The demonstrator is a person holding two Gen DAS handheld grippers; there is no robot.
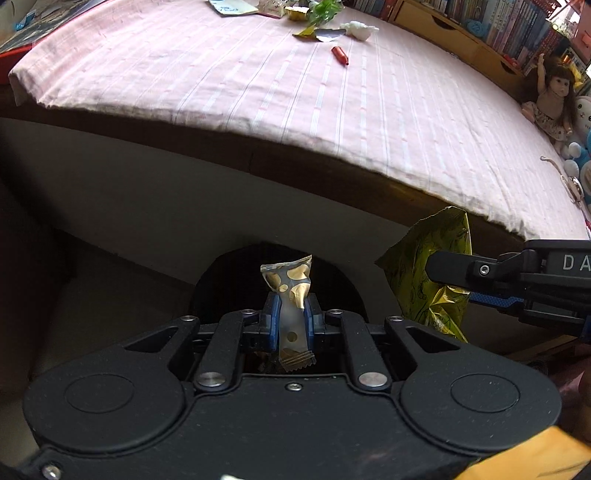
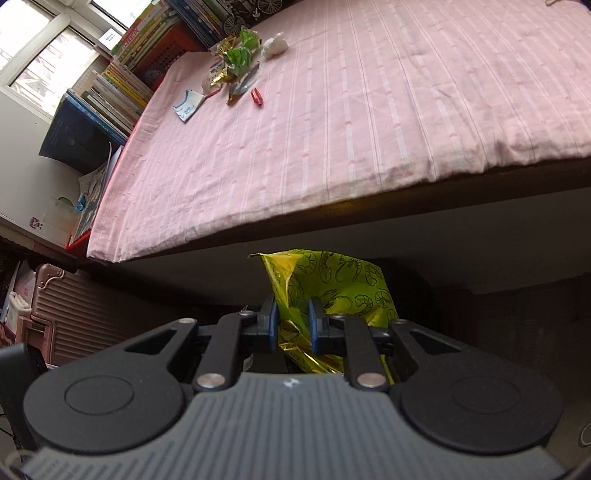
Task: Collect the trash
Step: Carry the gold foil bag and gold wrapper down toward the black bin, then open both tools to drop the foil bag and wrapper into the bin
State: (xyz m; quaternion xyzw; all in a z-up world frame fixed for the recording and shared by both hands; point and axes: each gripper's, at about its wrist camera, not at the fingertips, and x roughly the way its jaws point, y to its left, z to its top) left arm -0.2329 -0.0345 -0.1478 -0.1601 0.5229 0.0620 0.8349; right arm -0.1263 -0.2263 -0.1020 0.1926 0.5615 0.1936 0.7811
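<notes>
Left wrist view. Your left gripper (image 1: 291, 321) has its jaws closed narrowly on a small snack wrapper (image 1: 291, 291), a slim translucent sachet with gold spots and a crimped, serrated end. The wrapper stands upright between the blue pads (image 1: 272, 325), its top rising above them and its lower end hanging below. It is over a dark round bin (image 1: 221, 280) on the floor beside the bed (image 1: 258, 92). To the right, your right gripper (image 1: 458, 288) enters from the side, clamped on a yellow-green foil bag (image 1: 417, 273). On the pink striped bedsheet, far from the jaws, lie more scraps: a red wrapper (image 1: 340, 55), a white crumpled tissue (image 1: 358, 28), a green wrapper (image 1: 322, 10) and a silver-and-gold foil piece (image 1: 320, 34). A doll (image 1: 550, 99) sits at the right edge of the bed.

Right wrist view. Your right gripper (image 2: 291, 325) pinches the foil bag (image 2: 332, 284), which is glossy, creased, lime-yellow outside with black shrimp outlines and gold inside. The bag is below the edge of the bed (image 2: 332, 147). The remaining litter (image 2: 236, 70) is clustered at the bed's far end, near a row of books (image 2: 122, 85). A pink suitcase (image 2: 74, 314) stands at the lower left.
</notes>
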